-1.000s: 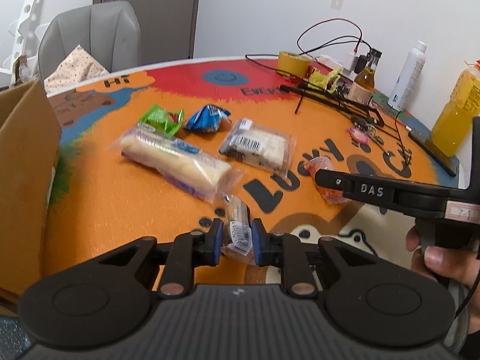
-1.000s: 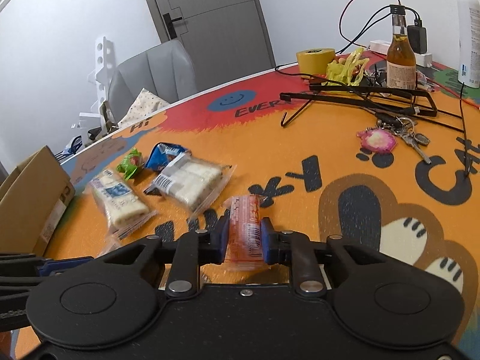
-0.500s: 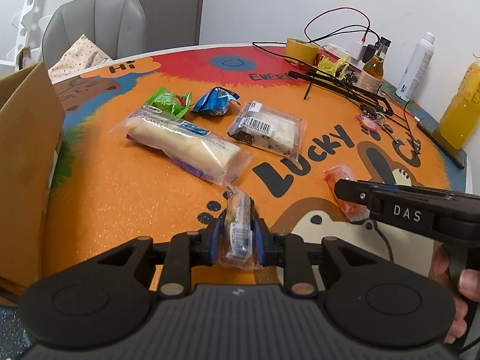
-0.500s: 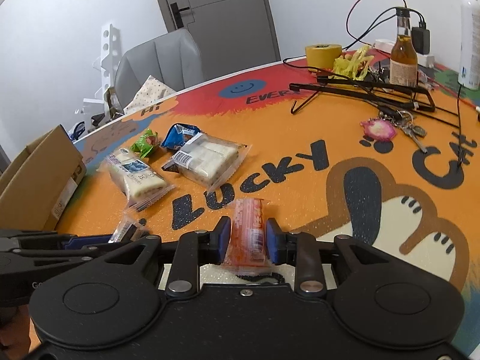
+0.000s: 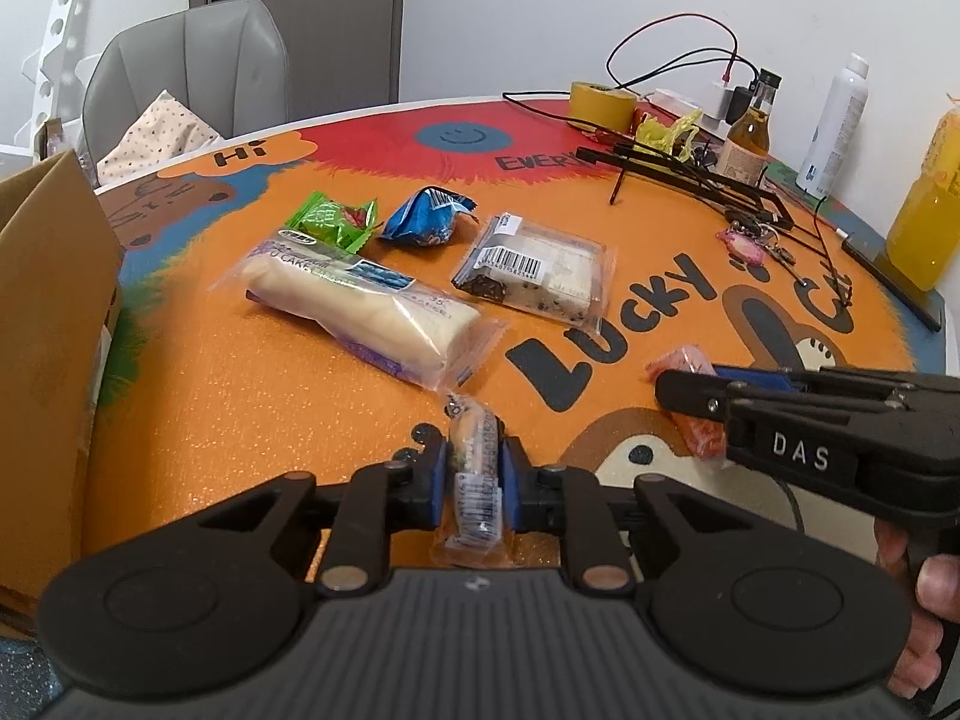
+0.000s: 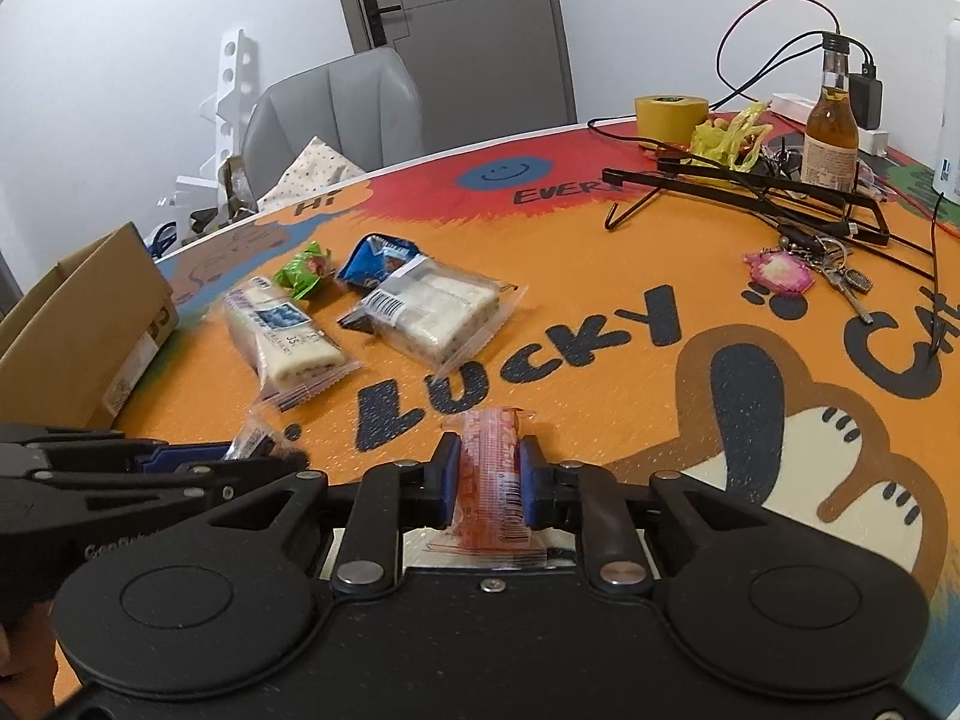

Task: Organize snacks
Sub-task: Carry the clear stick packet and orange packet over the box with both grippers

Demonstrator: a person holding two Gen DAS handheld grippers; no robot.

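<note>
My left gripper (image 5: 474, 474) has its blue pads closing tight on a small clear-wrapped cream snack bar (image 5: 474, 441) with a barcode, just above the orange table mat (image 5: 240, 420). My right gripper (image 6: 489, 474) is closing on a small red-orange packet (image 6: 489, 450) that stands upright between its pads. In the left wrist view the right gripper (image 5: 690, 387) comes in from the right with the red packet (image 5: 684, 360). Farther out lie a long cake roll (image 5: 360, 306), a square barcode pack (image 5: 540, 273), a green packet (image 5: 333, 219) and a blue packet (image 5: 423, 222).
An open cardboard box (image 5: 48, 300) stands at the left edge of the table. At the far right are a yellow tape roll (image 5: 600, 105), a black wire hanger (image 5: 690, 171), keys (image 5: 750, 243), cables and bottles (image 5: 747, 132). A grey chair (image 5: 186, 66) stands behind the table.
Both pairs of jaws loosened a little and then pinched their packets again. The packets now sit straighter between the pads. In the left wrist view the right gripper has come nearer.
</note>
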